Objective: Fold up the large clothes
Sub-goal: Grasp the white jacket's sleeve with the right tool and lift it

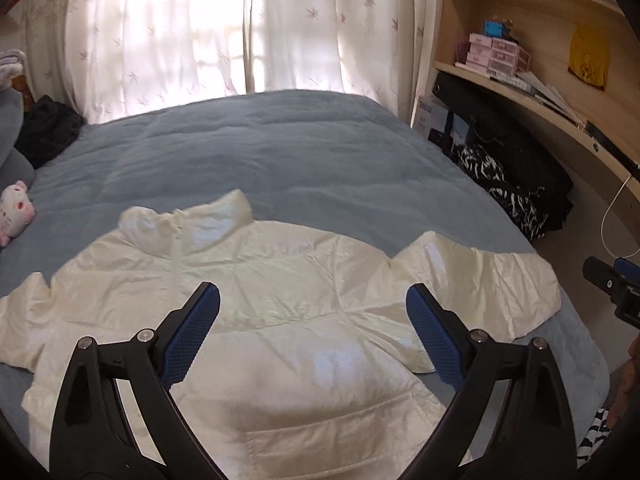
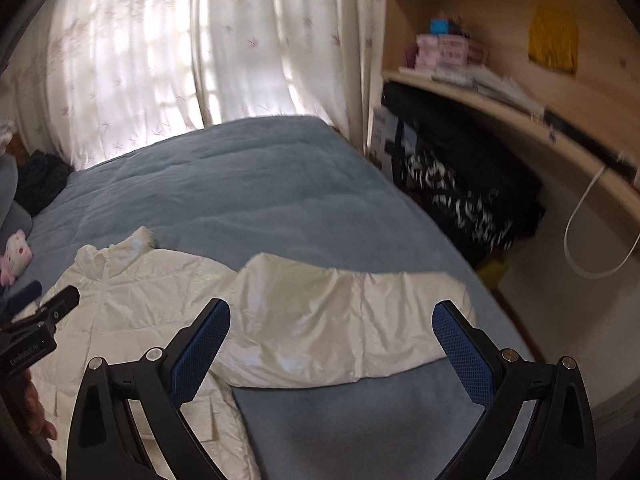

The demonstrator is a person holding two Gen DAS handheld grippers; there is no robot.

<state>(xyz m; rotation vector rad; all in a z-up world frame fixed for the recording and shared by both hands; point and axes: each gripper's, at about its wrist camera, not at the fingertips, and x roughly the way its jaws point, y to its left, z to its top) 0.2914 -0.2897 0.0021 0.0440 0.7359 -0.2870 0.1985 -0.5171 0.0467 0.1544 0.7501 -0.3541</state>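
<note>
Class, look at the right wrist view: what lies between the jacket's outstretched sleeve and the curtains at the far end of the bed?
Only bare blue bedspread lies between the white sleeve and the curtains; the right wrist view shows nothing resting on that stretch.

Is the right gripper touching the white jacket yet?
Cannot tell. In the right wrist view the open right gripper frames the jacket sleeve, but height above it is unclear.

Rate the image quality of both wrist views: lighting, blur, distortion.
Left wrist view: mostly sharp, curtains blown out by backlight, sheen on the white jacket, fisheye bending the shelves. Right wrist view: same backlight, shelves smeared by motion blur, dark vignette at the corners.
</note>
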